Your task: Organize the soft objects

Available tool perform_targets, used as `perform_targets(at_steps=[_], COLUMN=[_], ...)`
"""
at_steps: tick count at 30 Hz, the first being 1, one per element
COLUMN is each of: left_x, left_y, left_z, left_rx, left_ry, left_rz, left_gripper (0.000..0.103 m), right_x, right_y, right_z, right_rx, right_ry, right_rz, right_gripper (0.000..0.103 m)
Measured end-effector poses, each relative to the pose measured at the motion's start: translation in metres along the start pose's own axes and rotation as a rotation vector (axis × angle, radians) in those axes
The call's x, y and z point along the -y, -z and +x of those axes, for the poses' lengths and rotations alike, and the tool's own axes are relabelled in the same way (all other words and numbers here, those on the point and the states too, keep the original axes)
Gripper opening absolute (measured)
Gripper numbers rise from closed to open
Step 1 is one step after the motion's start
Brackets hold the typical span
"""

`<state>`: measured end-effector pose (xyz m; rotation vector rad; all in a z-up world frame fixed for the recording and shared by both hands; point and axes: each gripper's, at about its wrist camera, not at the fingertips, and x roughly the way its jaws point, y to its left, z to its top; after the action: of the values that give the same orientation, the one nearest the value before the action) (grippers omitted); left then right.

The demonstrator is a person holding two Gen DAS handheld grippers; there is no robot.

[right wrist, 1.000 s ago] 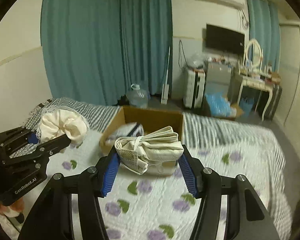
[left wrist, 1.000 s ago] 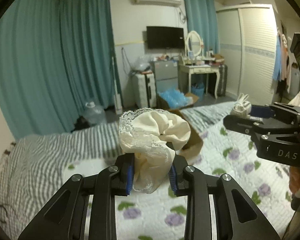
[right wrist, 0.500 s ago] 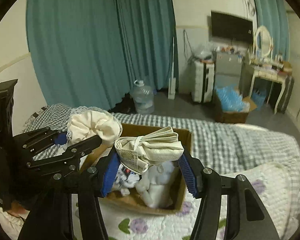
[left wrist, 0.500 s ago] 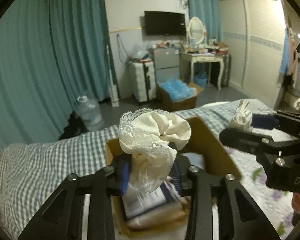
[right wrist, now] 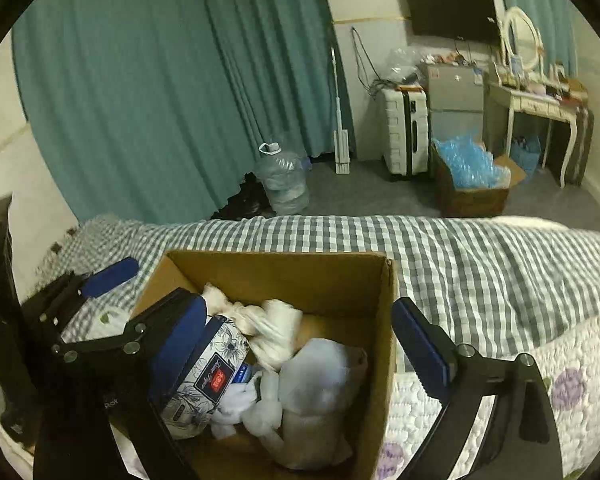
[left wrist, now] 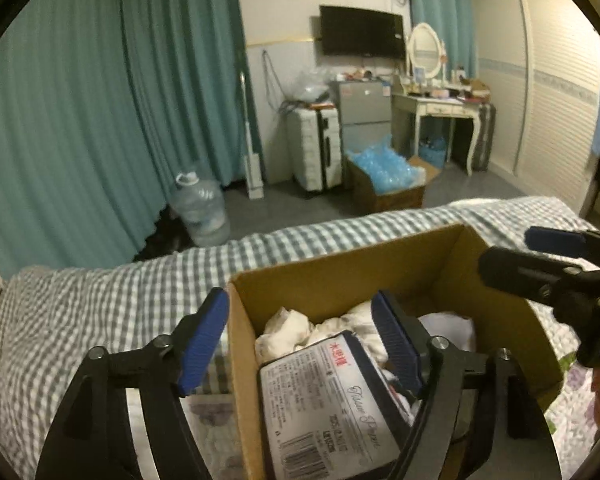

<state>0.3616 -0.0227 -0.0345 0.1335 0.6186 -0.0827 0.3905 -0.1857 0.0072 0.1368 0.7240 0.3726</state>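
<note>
Cloth bundles no longer sit in my tools: half a second ago the left gripper pinched a lace-edged cream piece and the right gripper a folded cream one, and now both are wide and hold nothing. I take it both pieces dropped into the box, which fills the lower centre of both views on the checked bedspread.

In the left view my fingers straddle the box's near-left corner, one pad outside the wall, the other over the contents. Below them lies a tissue pack at lower centre, with crumpled white cloths behind it. The right gripper shows at the right edge, also spread, above the far wall.

In the right view the box opening sits between my fingers; the pack is at lower left, the pale cloths heap in the middle, and a blurred white lump lies nearer me. I cannot tell which cloth is which released piece.

My judgement: this drop is done, so both tools are free to lift clear and fetch more soft things, if any remain.
</note>
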Motion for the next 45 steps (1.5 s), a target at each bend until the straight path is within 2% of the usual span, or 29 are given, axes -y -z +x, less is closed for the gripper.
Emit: perform_targets(at_steps=[4, 7, 9, 14, 17, 19, 22, 25, 29, 35, 37, 41, 45], left_x=[0.002, 0.002, 0.001, -0.005, -0.011, -0.015, -0.025, -0.033, -0.040, -0.039, -0.037, -0.037, -0.040], left_y=[-0.010, -0.022, -0.035, -0.058, -0.066, -0.067, -0.062, -0.051, -0.033, 0.000, 0.012, 0.039, 0.068], left_z=[-0.025, -0.063, -0.102, -0.196, -0.255, -0.290, -0.338, -0.369, -0.396, -0.411, -0.408, -0.385, -0.343], left_rx=[0.023, 0.065, 0.116, 0.258, 0.341, 0.391, 0.443, 0.476, 0.524, 0.602, 0.615, 0.589, 0.538], left_ry=[0.001, -0.009, -0.011, -0.009, -0.010, -0.033, -0.028, -0.055, -0.048, -0.076, -0.102, -0.103, -0.116], left_rz=[-0.017, -0.010, -0.008, -0.010, -0.017, -0.030, -0.039, -0.055, -0.069, -0.041, -0.028, -0.029, -0.067], left_gripper=[0.075, 0.077, 0.087, 0.089, 0.099, 0.099, 0.100, 0.100, 0.100, 0.100, 0.100, 0.100, 0.100], right_x=[-0.001, -0.009, -0.019, -0.055, -0.079, -0.096, -0.122, -0.140, -0.163, -0.179, -0.182, -0.176, -0.163], right_y=[-0.003, -0.012, -0.019, -0.033, -0.037, -0.038, -0.031, -0.021, -0.006, 0.024, 0.037, 0.063, 0.088], right_z=[-0.033, -0.078, -0.113, -0.210, -0.264, -0.296, -0.341, -0.380, -0.418, -0.428, -0.423, -0.397, -0.346], right_rx=[0.040, 0.088, 0.129, 0.247, 0.311, 0.325, 0.354, 0.415, 0.477, 0.522, 0.536, 0.538, 0.491], right_ry=[0.042, 0.084, 0.099, 0.130, 0.128, 0.142, 0.155, 0.173, 0.167, 0.173, 0.145, 0.094, 0.113], right_rz=[-0.015, -0.025, -0.035, -0.081, -0.099, -0.123, -0.143, -0.171, -0.212, -0.241, -0.247, -0.246, -0.233], right_gripper=[0.094, 0.094, 0.095, 0.100, 0.101, 0.101, 0.101, 0.102, 0.102, 0.102, 0.102, 0.102, 0.102])
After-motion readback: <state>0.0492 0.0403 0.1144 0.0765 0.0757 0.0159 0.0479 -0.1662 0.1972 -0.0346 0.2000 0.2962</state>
